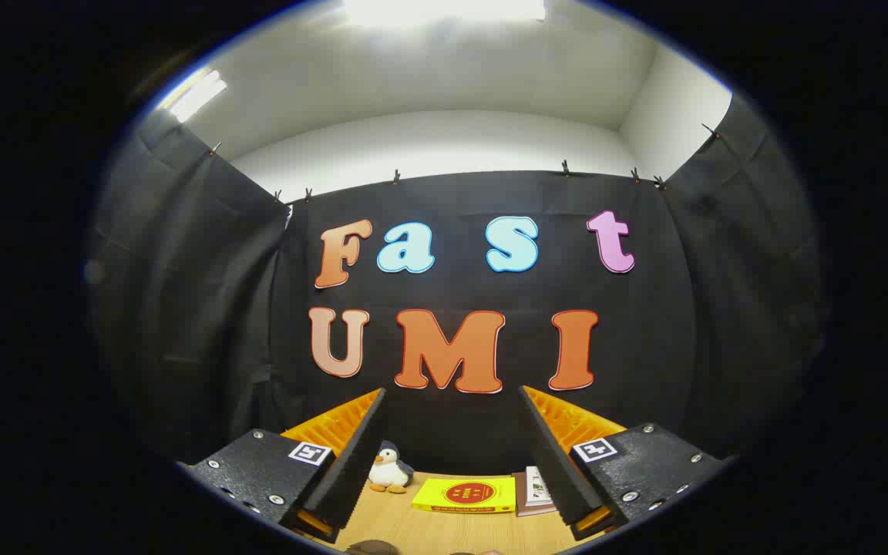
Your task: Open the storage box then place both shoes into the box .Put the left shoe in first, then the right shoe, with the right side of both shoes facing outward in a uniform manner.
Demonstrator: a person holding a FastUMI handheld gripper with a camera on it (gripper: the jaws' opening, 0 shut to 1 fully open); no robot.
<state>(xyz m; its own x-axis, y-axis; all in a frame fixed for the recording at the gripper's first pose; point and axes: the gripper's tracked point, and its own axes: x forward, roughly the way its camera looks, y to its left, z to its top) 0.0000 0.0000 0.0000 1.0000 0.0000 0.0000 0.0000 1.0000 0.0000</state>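
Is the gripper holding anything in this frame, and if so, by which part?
Nothing is held. The gripper is open, its fingers spread apart with only the wooden table and a small penguin plush toy beyond them.

Tool [452, 401] fingers wide apart, penguin toy [388, 470], yellow book [465, 495] probably beyond

One penguin toy [389, 469], one yellow book [465, 495], one paler book [536, 491], one wooden table [444, 532].
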